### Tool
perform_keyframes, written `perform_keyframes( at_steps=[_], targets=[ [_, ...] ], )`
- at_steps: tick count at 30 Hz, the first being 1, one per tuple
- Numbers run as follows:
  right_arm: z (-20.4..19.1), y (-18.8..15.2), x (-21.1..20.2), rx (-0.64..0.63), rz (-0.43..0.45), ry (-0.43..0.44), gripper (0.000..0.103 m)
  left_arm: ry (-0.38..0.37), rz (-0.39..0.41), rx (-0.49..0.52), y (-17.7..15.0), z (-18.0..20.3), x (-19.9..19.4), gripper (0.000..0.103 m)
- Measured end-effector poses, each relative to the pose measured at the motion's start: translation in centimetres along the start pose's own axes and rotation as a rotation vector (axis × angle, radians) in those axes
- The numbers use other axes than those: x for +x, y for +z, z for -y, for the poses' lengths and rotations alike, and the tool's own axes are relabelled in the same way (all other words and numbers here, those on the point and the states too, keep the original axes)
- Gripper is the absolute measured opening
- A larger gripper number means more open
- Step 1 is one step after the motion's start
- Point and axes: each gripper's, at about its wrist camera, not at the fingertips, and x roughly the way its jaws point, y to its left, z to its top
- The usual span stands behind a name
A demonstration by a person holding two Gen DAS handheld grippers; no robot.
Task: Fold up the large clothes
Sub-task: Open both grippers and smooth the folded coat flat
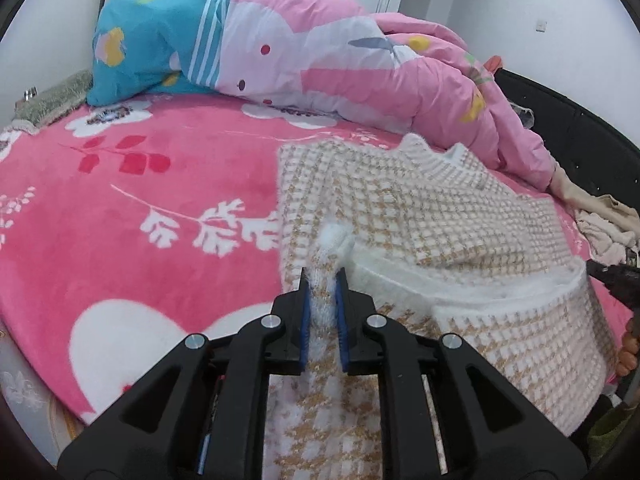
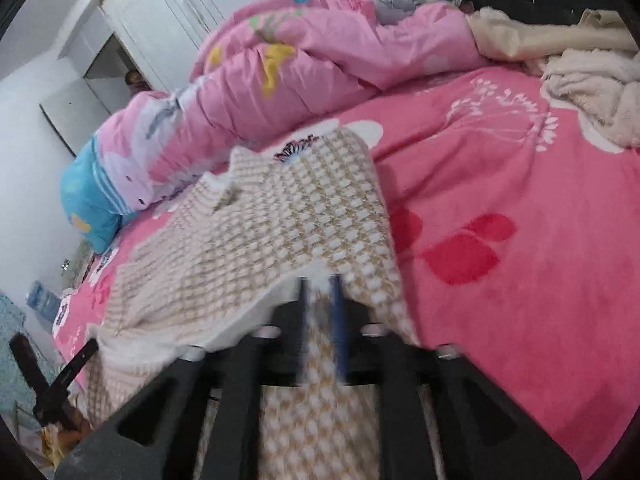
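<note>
A white and tan houndstooth knit sweater (image 1: 460,216) lies on the pink floral bed blanket (image 1: 120,240), collar toward the far side. My left gripper (image 1: 323,276) is shut on the sweater's white fuzzy hem at its left corner. My right gripper (image 2: 320,282) is shut on the hem of the same sweater (image 2: 280,220) at its right corner. Both hold the hem lifted above the bed. The sweater's lower part hangs toward me, under both grippers. The right gripper's tip (image 1: 612,276) shows at the left wrist view's right edge.
A rolled pink and blue cartoon quilt (image 1: 280,48) lies along the far side of the bed. Cream clothes (image 2: 592,92) are piled at the far right corner by the dark bed frame (image 1: 568,120). White cabinets (image 2: 160,12) stand behind.
</note>
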Motion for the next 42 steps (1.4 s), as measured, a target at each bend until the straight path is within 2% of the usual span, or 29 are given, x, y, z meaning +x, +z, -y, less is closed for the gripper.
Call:
perform_keyframes(
  at_steps=[1,2,3,4,6,10,12,14,16,18,21,23,26,28,32,36,42],
  targets=[
    [-0.1,-0.4,-1.1,-0.014,0.002,0.003,0.047,0.005,-0.002,0.003,0.0,0.1,-0.2,0.021],
    [-0.4,-0.7,-1.9,-0.032,0.000,0.013,0.049,0.020,-0.002,0.009,0.1,0.2,-0.4,0.028],
    [-0.9,-1.2,-2.7,-0.063,-0.010,0.014,0.050,0.039,0.004,0.015,0.2,0.3,-0.8,0.049],
    [-1.5,-1.7,-3.5,-0.097,-0.025,0.006,0.051,0.066,0.024,0.021,0.3,0.4,-1.5,0.062],
    [-2.3,-2.7,-4.5,-0.147,-0.050,0.008,0.063,0.095,0.051,0.028,0.2,0.9,-3.0,0.068],
    [-5.9,-5.7,-5.1,-0.286,-0.134,0.012,0.066,0.081,0.066,0.041,-0.2,2.3,-5.4,0.083],
    [-7.6,-6.8,-4.8,-0.322,-0.162,0.018,0.068,0.042,0.041,0.055,-1.0,3.6,-6.0,0.084],
    [-9.1,-7.6,-4.4,-0.356,-0.170,0.014,0.076,0.010,-0.012,0.070,-1.7,4.9,-5.6,0.086],
    [-10.7,-8.5,-4.0,-0.408,-0.172,-0.009,0.076,-0.007,-0.077,0.092,-2.8,6.1,-4.7,0.087],
    [-11.8,-9.3,-3.6,-0.454,-0.182,-0.028,0.077,0.010,-0.153,0.139,-4.1,7.3,-3.2,0.087],
    [-11.8,-11.0,-1.6,-0.490,-0.232,-0.095,0.080,0.059,-0.216,0.169,-5.7,7.7,-0.9,0.088],
    [-10.9,-11.4,-0.5,-0.457,-0.264,-0.111,0.088,0.077,-0.220,0.186,-6.4,7.8,-0.3,0.090],
    [-10.3,-10.7,-1.2,-0.398,-0.267,-0.096,0.088,0.080,-0.209,0.191,-6.4,7.8,-0.4,0.092],
    [-10.5,-10.2,-2.2,-0.395,-0.236,-0.100,0.088,0.071,-0.214,0.179,-6.5,8.0,-0.5,0.092],
    [-10.5,-10.3,-3.1,-0.413,-0.197,-0.148,0.088,0.069,-0.219,0.180,-6.7,8.2,-0.6,0.093],
    [-9.9,-11.1,-1.7,-0.415,-0.240,-0.187,0.088,0.067,-0.224,0.170,-6.6,8.0,-0.3,0.094],
    [-8.4,-11.0,-0.8,-0.336,-0.253,-0.147,0.096,0.073,-0.229,0.158,-6.4,7.9,0.2,0.095]
  ],
)
